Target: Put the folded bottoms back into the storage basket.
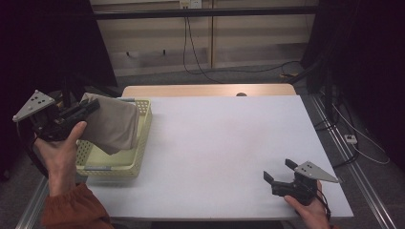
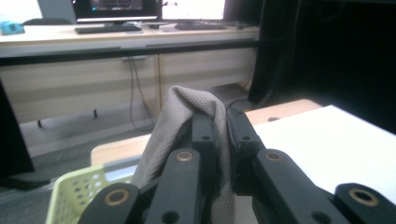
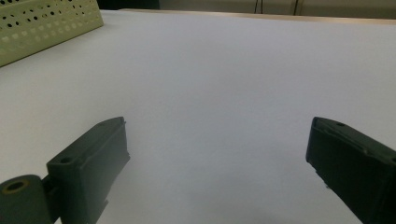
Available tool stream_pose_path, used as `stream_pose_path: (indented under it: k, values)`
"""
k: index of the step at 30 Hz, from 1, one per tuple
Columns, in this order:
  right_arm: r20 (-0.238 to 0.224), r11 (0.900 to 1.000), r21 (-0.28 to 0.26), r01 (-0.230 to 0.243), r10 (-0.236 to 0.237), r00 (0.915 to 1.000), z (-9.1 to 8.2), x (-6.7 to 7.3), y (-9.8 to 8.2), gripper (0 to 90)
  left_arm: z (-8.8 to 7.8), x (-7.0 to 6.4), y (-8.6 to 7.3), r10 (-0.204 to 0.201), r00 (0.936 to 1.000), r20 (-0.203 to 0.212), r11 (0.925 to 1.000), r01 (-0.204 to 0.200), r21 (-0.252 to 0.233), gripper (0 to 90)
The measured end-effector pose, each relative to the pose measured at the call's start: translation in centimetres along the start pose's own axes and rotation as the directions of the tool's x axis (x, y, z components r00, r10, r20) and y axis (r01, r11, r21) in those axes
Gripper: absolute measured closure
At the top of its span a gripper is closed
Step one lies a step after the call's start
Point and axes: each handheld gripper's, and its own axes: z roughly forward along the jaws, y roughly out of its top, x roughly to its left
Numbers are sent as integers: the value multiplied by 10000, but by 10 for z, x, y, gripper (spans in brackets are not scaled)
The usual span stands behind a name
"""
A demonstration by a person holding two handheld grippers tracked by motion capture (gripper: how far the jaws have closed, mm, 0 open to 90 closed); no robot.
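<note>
**Cloth lifted over the basket**

The beige cloth (image 1: 112, 125) hangs above the yellow basket (image 1: 125, 168), pinched at its top edge by the left gripper (image 1: 93, 106). It looks lifted but not yet laid down. Well right of the basket, the right gripper (image 1: 278, 171) rests wide open, holding nothing.

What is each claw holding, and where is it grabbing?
The left gripper pinches the grey cloth at its top fold, above the basket. The right gripper holds nothing.
</note>
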Motion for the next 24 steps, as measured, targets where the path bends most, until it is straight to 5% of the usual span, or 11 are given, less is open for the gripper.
stream_pose_path:
  k: [15,24]
  values:
    - [-14,10000,24,22,-22,10000,1,0,0,51,22,26,-28,-647,9979,87,9903,632,1234,836]
    - [32,10000,13,40,-40,10000,0,0,0,50,34,39,-43,-1056,9944,-15,9745,1038,1988,836]
